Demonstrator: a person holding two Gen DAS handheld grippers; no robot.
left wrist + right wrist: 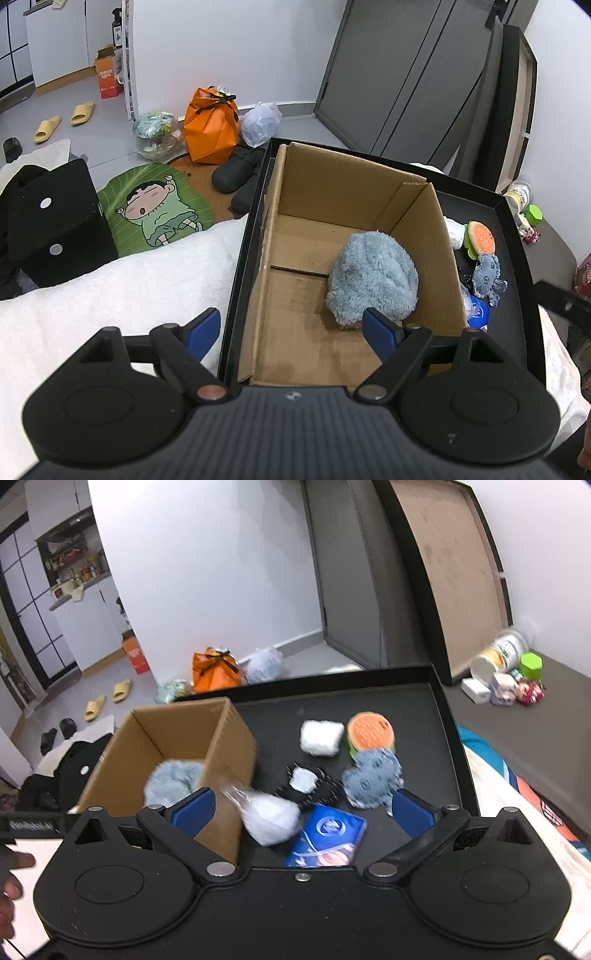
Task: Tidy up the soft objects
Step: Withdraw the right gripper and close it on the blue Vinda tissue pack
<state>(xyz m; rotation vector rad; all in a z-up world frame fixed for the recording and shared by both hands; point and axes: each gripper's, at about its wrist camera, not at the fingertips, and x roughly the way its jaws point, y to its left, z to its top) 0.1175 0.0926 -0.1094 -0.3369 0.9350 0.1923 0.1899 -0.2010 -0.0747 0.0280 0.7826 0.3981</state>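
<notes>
A cardboard box (295,192) stands in a black tray (517,325); a fluffy blue-grey plush (373,273) lies inside it at the right wall. My left gripper (291,334) is open and empty above the box's near end. In the right wrist view the box (221,746) holds the plush (170,781). My right gripper (301,812) is open and empty above the tray (424,709), over a clear bag of white stuffing (269,819) and a blue packet (328,838). A grey octopus toy (371,777), a burger toy (371,733), a white fluffy block (320,737) and a black-and-white item (306,781) lie beyond.
White blanket (110,302) lies left of the tray. A black box (55,221), cartoon mat (155,210), orange bag (210,125) and shoes (236,173) are on the floor. A jar and small toys (506,672) sit on the dark surface at right. The tray lid (443,572) leans on the wall.
</notes>
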